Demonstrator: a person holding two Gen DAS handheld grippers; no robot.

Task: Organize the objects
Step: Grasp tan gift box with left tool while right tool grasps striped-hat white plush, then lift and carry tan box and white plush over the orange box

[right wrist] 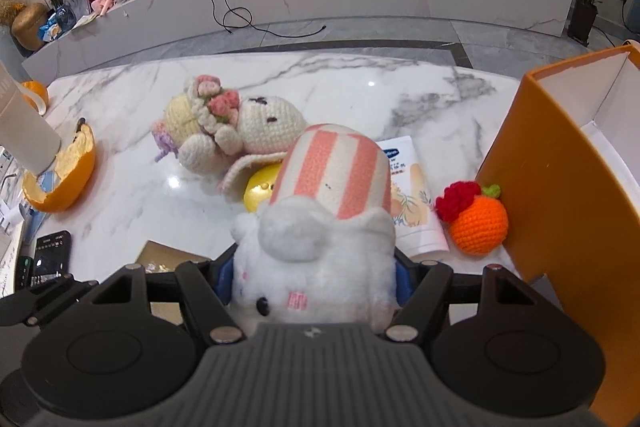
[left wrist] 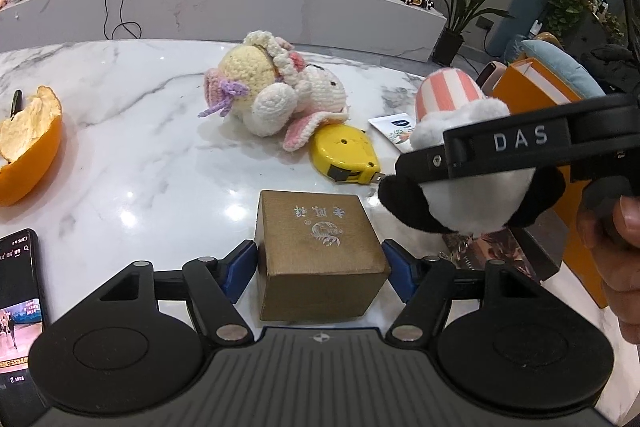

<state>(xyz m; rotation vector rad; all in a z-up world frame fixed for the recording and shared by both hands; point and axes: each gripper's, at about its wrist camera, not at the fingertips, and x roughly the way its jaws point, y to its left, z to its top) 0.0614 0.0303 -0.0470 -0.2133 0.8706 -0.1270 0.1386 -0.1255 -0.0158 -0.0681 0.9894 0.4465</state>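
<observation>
Left wrist view: the left gripper point(left wrist: 320, 267) clamps its blue pads on both sides of a brown box point(left wrist: 320, 255) standing on the marble table point(left wrist: 120, 147); a yellow tape measure point(left wrist: 346, 157) lies beyond at 12 o'clock. Right wrist view: the right gripper point(right wrist: 314, 277) squeezes a white plush toy point(right wrist: 316, 259) with a pink-striped hat, an orange box point(right wrist: 560, 187) at 3 o'clock.

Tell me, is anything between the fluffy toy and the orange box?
Nothing visible blocks it. The right gripper holds the plush toy off the table; the crocheted orange sits low beside the orange box.
</observation>
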